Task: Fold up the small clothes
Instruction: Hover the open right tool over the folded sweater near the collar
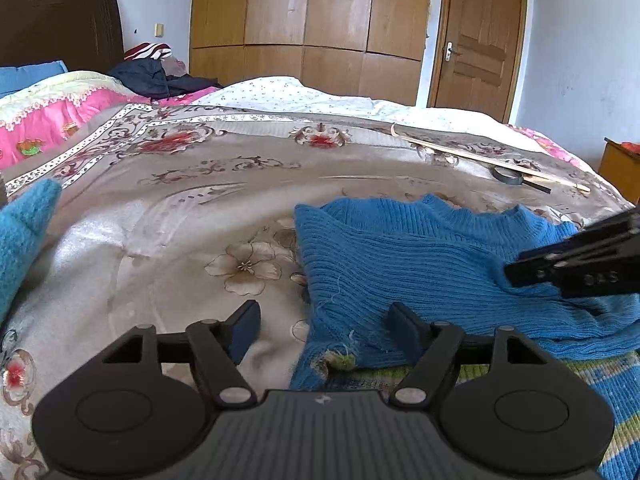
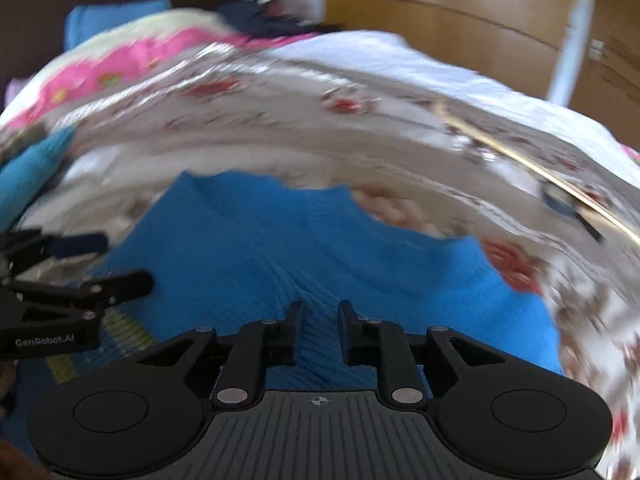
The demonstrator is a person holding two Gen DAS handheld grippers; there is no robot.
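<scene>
Home bedroom, quilted bed (image 1: 208, 184), wooden wardrobe (image 1: 312, 20), panelled door (image 1: 476, 40)

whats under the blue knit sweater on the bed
A striped knit piece in green, blue and yellow shows under the near hem of the blue knit sweater; how far it runs beneath is covered. Elsewhere the sweater lies on the floral bedspread.

Right gripper (image 2: 319, 330) over blue sweater (image 2: 304, 248)

Bright, soft daylight; left wrist view sharp with fisheye-bent edges, right wrist view heavily motion-blurred.
</scene>
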